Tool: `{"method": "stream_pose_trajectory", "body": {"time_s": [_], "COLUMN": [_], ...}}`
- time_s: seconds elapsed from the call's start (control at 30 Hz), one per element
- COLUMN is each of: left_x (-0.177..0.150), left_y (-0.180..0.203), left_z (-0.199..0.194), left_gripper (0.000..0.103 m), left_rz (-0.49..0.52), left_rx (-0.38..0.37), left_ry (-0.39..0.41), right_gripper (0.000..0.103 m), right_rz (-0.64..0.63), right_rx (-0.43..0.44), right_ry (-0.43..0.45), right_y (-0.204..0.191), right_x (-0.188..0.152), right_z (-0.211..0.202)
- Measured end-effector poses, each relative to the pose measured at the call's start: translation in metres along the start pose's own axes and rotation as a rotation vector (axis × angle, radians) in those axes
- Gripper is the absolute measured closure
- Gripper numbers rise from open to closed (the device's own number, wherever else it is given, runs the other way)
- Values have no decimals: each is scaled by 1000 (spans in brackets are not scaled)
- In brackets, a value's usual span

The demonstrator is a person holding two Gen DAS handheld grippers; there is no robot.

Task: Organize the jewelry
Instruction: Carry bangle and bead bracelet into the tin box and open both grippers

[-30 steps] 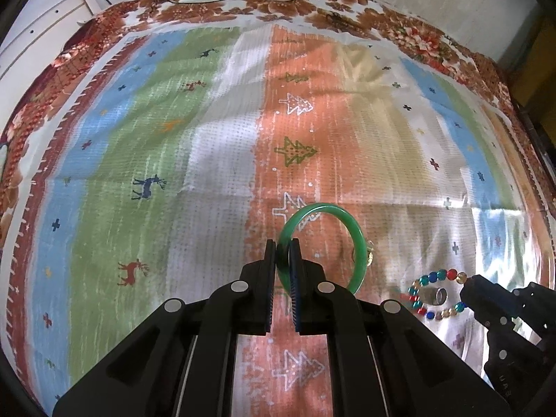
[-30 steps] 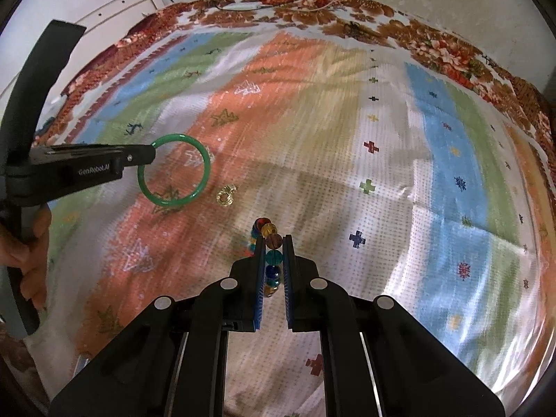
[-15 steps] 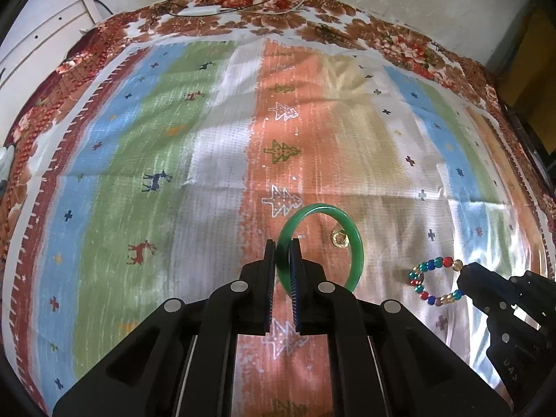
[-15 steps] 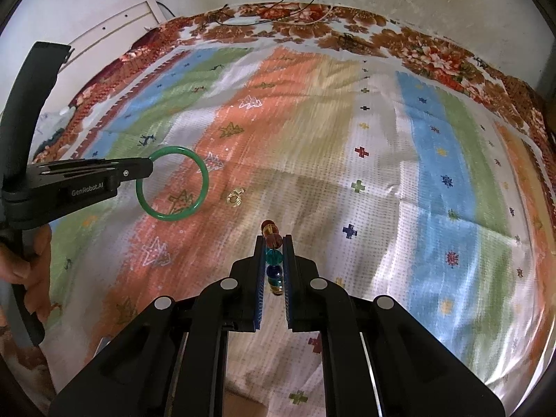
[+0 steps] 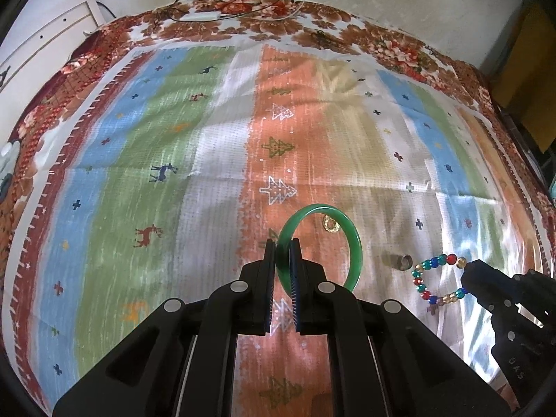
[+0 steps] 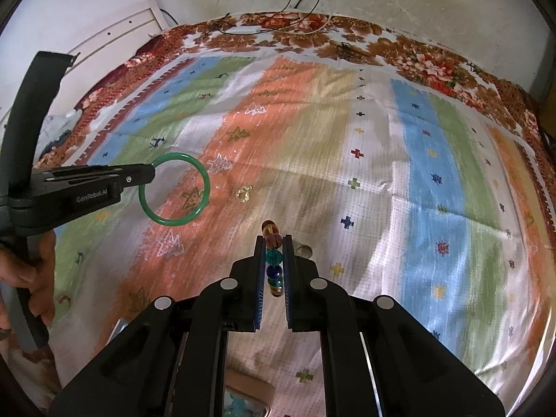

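My left gripper (image 5: 282, 246) is shut on a green bangle (image 5: 356, 253) and holds it above the striped cloth; it also shows in the right wrist view (image 6: 205, 187). My right gripper (image 6: 273, 243) is shut on a bracelet of coloured beads (image 6: 273, 257), held in the air; the bracelet hangs from that gripper in the left wrist view (image 5: 434, 278). A small gold ring (image 5: 330, 224) lies on the orange stripe, also in the right wrist view (image 6: 244, 194). A small silver ring (image 5: 399, 262) lies on the cloth below the bracelet.
A striped cloth (image 5: 208, 160) with deer and tree patterns covers a bed with a floral border (image 5: 347, 34). Cables and a white adapter (image 5: 201, 16) lie at the far edge by the wall. A white cabinet (image 6: 114, 34) stands far left.
Both grippers have risen with their jewelry, so the cloth looks farther away. The bead bracelet left the cloth and uncovered the silver ring that lay inside it.
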State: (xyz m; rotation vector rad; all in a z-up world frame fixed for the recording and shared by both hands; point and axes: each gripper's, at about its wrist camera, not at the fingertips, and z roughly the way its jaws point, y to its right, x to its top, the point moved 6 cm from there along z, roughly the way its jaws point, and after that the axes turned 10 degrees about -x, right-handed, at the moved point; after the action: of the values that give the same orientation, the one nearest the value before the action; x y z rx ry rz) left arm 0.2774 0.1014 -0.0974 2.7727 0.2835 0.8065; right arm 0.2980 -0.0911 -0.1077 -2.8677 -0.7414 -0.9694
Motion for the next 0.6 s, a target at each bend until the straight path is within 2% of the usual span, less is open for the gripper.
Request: {"method": "stream_pose_trajectory", "body": {"time_s": [0.6], "left_x": [-19], "left_y": [21], "left_z": [-34], "left_gripper": [95], "left_rz": [40], "left_rx": [-34], "left_ry": [42], "right_gripper": [93], "right_rz": [12], "right_rx": [-38], "right_ry": [45], "right_y": [10], "right_x": [-14], "right_z": [-30]}}
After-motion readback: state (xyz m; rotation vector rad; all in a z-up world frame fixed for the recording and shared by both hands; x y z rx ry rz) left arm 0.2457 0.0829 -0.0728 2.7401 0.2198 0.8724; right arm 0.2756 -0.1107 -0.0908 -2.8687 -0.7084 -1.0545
